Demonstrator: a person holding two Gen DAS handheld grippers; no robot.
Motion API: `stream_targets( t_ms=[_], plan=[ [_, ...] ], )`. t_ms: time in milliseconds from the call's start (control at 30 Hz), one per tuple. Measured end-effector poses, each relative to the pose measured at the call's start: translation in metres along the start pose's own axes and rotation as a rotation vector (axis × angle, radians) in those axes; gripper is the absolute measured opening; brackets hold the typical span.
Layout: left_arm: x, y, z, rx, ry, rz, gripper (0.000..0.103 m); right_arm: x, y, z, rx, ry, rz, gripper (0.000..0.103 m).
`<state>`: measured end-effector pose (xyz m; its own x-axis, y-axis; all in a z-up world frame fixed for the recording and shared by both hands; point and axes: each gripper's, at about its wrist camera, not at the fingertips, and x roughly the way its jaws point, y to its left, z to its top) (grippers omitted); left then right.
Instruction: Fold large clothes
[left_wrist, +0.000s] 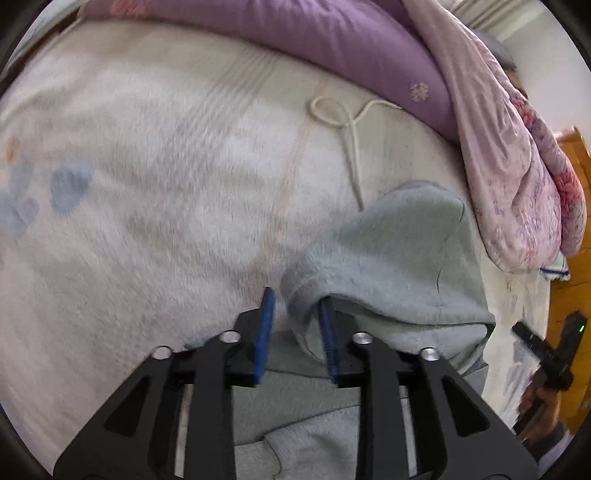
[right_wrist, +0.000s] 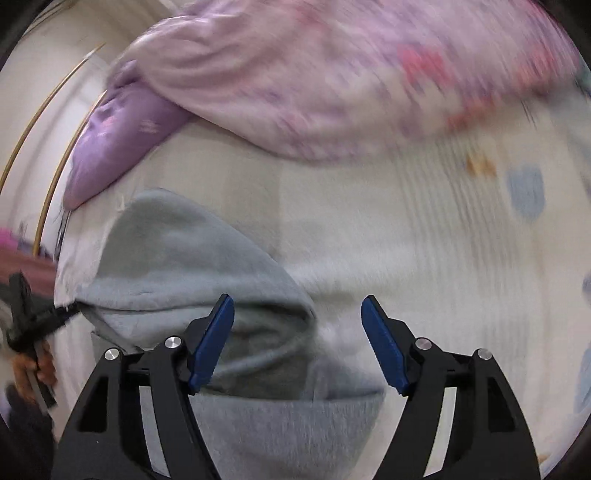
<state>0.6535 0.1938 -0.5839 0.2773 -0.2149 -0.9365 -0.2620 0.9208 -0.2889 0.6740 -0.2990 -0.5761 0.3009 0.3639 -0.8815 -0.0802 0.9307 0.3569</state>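
A pale grey-green fleece garment (left_wrist: 399, 254) lies bunched on the white bed sheet (left_wrist: 147, 184). My left gripper (left_wrist: 295, 306) has its blue pads apart, with a rolled edge of the garment between them; the right pad is tucked under the fold. In the right wrist view the same garment (right_wrist: 177, 254) lies folded over at lower left. My right gripper (right_wrist: 297, 306) is open wide above the garment's edge and holds nothing. The right gripper also shows at the far right of the left wrist view (left_wrist: 543, 350).
A purple quilt (left_wrist: 295, 40) and a pink floral blanket (left_wrist: 517, 166) are heaped along the far side of the bed. A white cord (left_wrist: 347, 122) lies looped on the sheet. Wooden furniture (left_wrist: 569, 177) stands at the right.
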Motion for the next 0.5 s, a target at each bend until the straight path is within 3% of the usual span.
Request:
stream_targets(
  t_ms=[200, 267, 367, 433, 500],
  plan=[
    [-0.005, -0.018, 0.023, -0.090, -0.009, -0.036, 0.046, 0.060, 0.039, 0.045, -0.129, 0.069, 0.061, 0.069],
    [-0.011, -0.022, 0.023, -0.099, 0.001, -0.041, 0.056, 0.079, 0.062, 0.057, -0.174, 0.082, 0.088, 0.069],
    [-0.014, -0.013, 0.013, -0.147, 0.023, 0.055, 0.065, 0.098, 0.084, 0.065, -0.224, 0.101, 0.092, 0.069],
    [-0.016, 0.012, 0.003, -0.225, 0.037, 0.132, 0.065, 0.109, 0.092, 0.070, -0.235, 0.107, 0.097, 0.069],
    [-0.025, 0.029, -0.005, -0.264, -0.016, 0.154, 0.064, 0.115, 0.092, 0.073, -0.224, 0.121, 0.113, 0.069]
  ],
)
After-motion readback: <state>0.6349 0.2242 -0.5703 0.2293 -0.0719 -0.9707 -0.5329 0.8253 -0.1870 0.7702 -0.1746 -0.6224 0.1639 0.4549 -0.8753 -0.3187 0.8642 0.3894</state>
